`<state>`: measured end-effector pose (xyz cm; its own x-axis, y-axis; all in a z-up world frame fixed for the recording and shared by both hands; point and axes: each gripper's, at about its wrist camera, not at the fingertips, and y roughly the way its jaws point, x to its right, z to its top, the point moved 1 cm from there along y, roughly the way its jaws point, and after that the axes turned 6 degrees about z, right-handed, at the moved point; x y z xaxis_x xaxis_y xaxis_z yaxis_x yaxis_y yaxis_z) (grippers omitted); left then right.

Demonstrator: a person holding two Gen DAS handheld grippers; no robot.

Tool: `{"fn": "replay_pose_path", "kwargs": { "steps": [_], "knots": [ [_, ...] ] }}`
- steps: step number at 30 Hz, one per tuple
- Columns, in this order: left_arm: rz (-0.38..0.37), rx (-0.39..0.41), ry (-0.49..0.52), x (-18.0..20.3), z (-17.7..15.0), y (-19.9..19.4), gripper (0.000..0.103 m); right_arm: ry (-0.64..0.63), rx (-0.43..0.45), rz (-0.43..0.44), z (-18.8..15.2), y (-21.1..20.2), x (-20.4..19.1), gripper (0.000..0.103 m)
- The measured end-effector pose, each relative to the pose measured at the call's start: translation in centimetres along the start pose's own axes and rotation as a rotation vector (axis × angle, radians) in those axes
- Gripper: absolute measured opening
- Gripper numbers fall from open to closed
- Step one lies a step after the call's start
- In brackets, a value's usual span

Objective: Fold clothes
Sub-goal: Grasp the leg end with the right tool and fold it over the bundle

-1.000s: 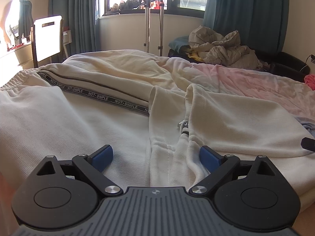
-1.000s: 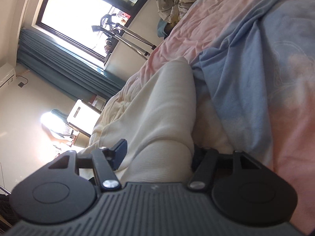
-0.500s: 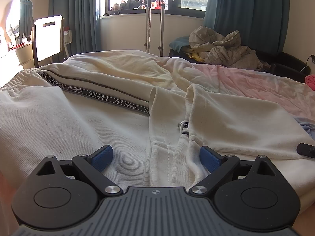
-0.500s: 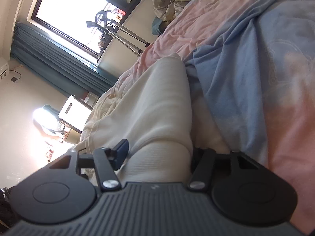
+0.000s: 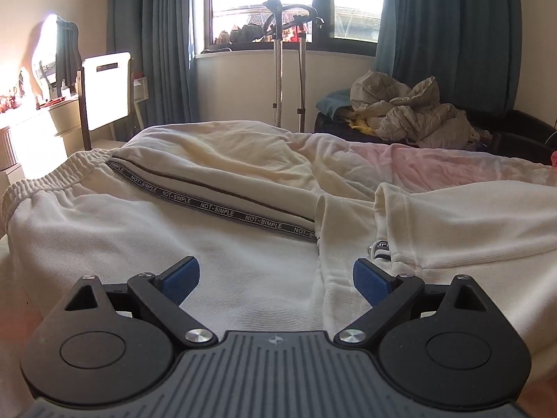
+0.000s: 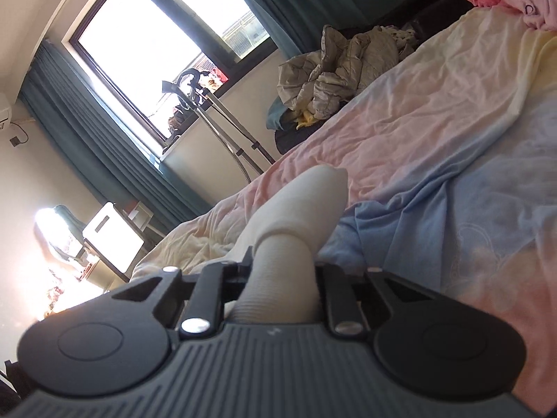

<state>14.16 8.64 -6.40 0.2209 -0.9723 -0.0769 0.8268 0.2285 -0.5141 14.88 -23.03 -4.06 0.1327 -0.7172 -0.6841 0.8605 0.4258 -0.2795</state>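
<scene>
My right tool [image 6: 283,271] has just closed on the ribbed cuff [image 6: 278,278] of the cream sweatpants [image 5: 146,237] spread on the bed [image 6: 435,132]. Soft, floppy knit, so I'd pinch hems. Left tool [image 5: 276,277] gapes wide, empty.

Cream cuff [image 6: 282,271] (ribbed) between just-closing jaws

The trousers [image 5: 146,230] lie flat across the frame's middle, open air above them up to the window. A steamer stand [image 5: 278,69] rises upper centre and a clothes heap [image 5: 410,115] upper right. Lower right, bare sheet [image 6: 452,132].
</scene>
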Motion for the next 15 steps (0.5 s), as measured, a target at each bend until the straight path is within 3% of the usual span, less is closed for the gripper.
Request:
{"fn": "replay_pose_path", "kwargs": {
  "steps": [7, 15],
  "knots": [
    [-0.070, -0.023, 0.080, 7.5, -0.1, -0.2, 0.096, -0.090, 0.124, -0.021, 4.0, -5.1, -1.5, 0.018],
    [-0.222, -0.006, 0.158, 16.7, -0.9, -1.4, 0.096, -0.152, 0.302, -0.089, 7.7, -10.3, -0.2, 0.018]
  ]
}}
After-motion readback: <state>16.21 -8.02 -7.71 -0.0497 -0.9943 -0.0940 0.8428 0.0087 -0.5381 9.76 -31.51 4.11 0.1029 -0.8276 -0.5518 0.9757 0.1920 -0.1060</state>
